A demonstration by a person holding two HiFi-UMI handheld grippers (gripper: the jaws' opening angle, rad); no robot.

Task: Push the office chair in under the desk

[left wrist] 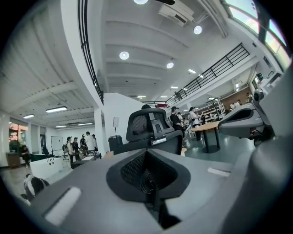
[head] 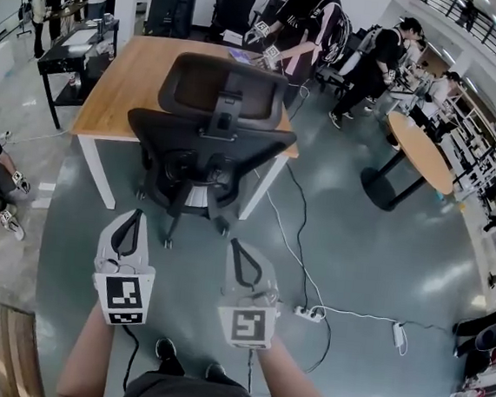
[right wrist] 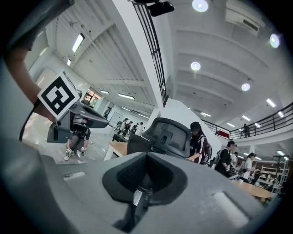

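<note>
Left gripper [head: 132,219] and right gripper [head: 238,246] are seen in the head view held side by side and level, each with its jaws pressed together on nothing. Straight ahead of them the office chair [head: 210,137] is found at the near edge of the counter [head: 124,85], between its two front legs, with its backrest turned toward the grippers. A stretch of floor is left between, and the chair is not touched. How far the seat lies under the top cannot be settled from this steep angle, so the scene may be read either as a chair short of its place or as one pushed home.

In the left gripper view the left gripper [left wrist: 149,182] is shown closed and empty, with the office chair [left wrist: 149,125] framed dead ahead and the right gripper [left wrist: 242,121] beside it.

In the right gripper view the right gripper [right wrist: 141,194] is likewise shown closed on nothing, the office chair [right wrist: 167,132] is met squarely ahead, and neither gripper is clearly nearer.
</note>
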